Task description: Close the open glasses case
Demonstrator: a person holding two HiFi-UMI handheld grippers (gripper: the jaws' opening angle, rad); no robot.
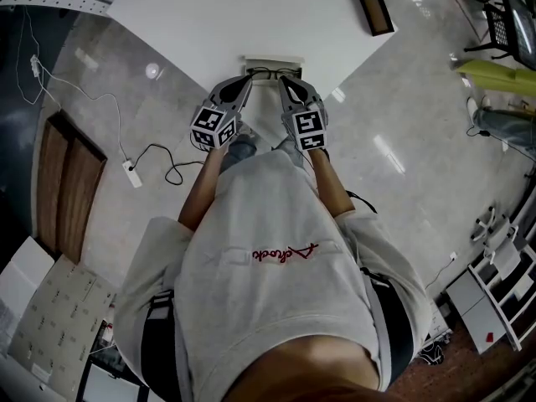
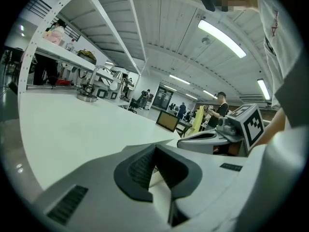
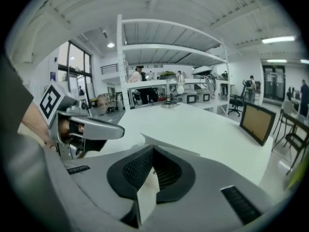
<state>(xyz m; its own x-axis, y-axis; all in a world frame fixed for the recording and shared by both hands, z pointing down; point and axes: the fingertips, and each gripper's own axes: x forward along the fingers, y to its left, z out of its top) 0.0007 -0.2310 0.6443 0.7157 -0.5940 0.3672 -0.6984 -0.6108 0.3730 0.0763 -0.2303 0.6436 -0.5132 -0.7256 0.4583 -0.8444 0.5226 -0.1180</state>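
At the near corner of the white table (image 1: pixel 209 7), the left gripper (image 1: pixel 246 80) has its fingers pressed together on nothing and points to about 1 o'clock. Between both tips, just beyond them at 12 o'clock, the open glasses case (image 1: pixel 272 60) lies on the table edge, its long axis from 9 to 3 o'clock. Its lid seems to be on the far side, but it is too small to be sure. The right gripper (image 1: pixel 286 80) is also closed and empty, pointing to about 11 o'clock. I judge both equally near.
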